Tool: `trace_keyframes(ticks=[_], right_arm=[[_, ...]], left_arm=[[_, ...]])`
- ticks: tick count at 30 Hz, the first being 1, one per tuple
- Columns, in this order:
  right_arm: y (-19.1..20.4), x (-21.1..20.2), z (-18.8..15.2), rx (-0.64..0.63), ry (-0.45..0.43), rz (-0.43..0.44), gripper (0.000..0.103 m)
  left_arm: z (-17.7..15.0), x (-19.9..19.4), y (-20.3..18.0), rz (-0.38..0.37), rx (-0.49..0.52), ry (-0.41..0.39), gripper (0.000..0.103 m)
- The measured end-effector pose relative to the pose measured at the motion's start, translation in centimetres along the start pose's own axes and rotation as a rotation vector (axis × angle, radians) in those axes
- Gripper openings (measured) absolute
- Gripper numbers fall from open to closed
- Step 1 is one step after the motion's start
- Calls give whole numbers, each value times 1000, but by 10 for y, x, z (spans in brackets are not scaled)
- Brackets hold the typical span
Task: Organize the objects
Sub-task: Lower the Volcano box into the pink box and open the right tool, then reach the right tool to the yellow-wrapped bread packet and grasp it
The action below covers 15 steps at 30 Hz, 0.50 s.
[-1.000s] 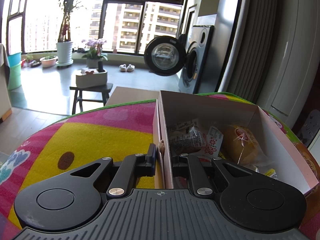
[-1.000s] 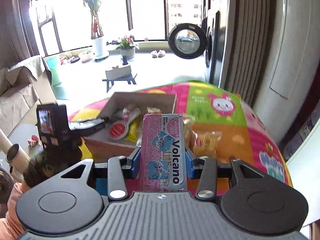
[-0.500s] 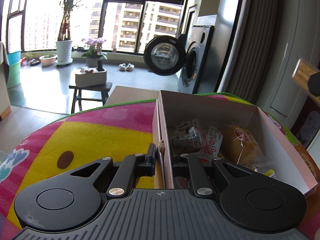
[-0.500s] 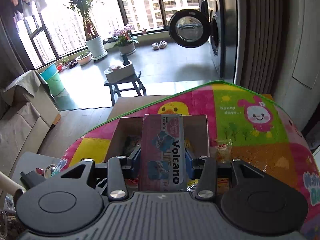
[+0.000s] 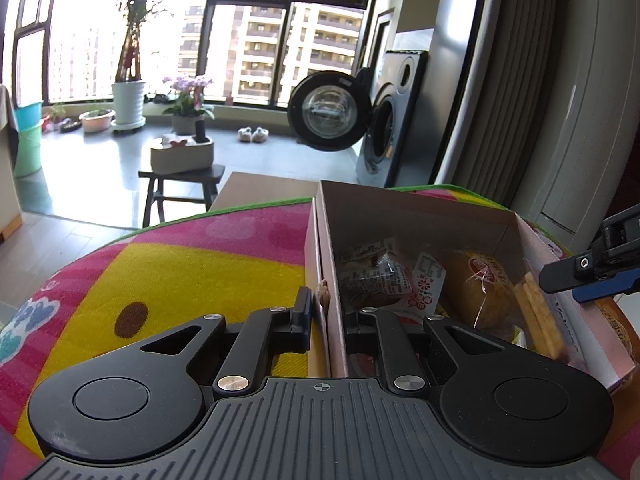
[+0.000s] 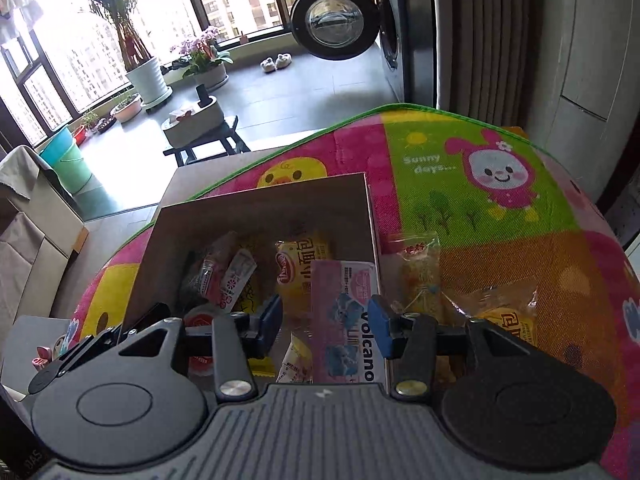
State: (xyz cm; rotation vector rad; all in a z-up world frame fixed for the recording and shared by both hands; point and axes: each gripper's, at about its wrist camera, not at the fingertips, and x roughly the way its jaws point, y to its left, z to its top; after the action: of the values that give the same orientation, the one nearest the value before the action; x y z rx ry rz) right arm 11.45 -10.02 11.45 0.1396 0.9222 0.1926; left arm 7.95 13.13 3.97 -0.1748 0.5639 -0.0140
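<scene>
A cardboard box [image 5: 400, 216] stands open on the colourful mat and holds several snack packets [image 6: 296, 268]. My left gripper [image 5: 328, 316] is shut on the box's left wall, one finger outside and one inside. My right gripper [image 6: 325, 322] hovers open over the box's near right corner. The pink Volcano packet [image 6: 344, 320] lies inside the box against the right wall, beside the right fingertip and apart from the left one. In the left wrist view the right gripper [image 5: 592, 272] shows at the right edge, above that packet [image 5: 560, 316].
Two yellow snack packets [image 6: 420, 276] [image 6: 504, 316] lie on the mat [image 6: 480, 184] just right of the box. Beyond the mat's far edge are a dark stool [image 5: 180, 188] with a planter and a washing machine [image 5: 384, 120] with its door open.
My right gripper carried the Volcano packet over the box, lowered it inside against the right wall and opened. The left gripper kept its hold on the box wall.
</scene>
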Motion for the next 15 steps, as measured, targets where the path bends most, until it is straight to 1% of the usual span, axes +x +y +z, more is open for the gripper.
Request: trace_keyframes(ticks=[1, 5, 7, 9, 12, 15], right_arm=[[-2, -3, 3, -4, -8, 4, 47], [-12, -25, 2, -42, -57, -40, 48], [-24, -35, 1, -46, -76, -74, 54], [-39, -42, 1, -35, -87, -111, 58], [-66, -42, -1, 7, -86, -148, 59], [-87, -35, -5, 60, -76, -157, 59]], left_arm=[[0, 0, 1, 1, 1, 0, 15], [0, 0, 1, 0, 0, 0, 15], [0, 0, 1, 0, 1, 0, 15], [0, 0, 1, 0, 1, 0, 15], [0, -1, 1, 4, 5, -2, 14], [0, -1, 2, 5, 6, -2, 14]])
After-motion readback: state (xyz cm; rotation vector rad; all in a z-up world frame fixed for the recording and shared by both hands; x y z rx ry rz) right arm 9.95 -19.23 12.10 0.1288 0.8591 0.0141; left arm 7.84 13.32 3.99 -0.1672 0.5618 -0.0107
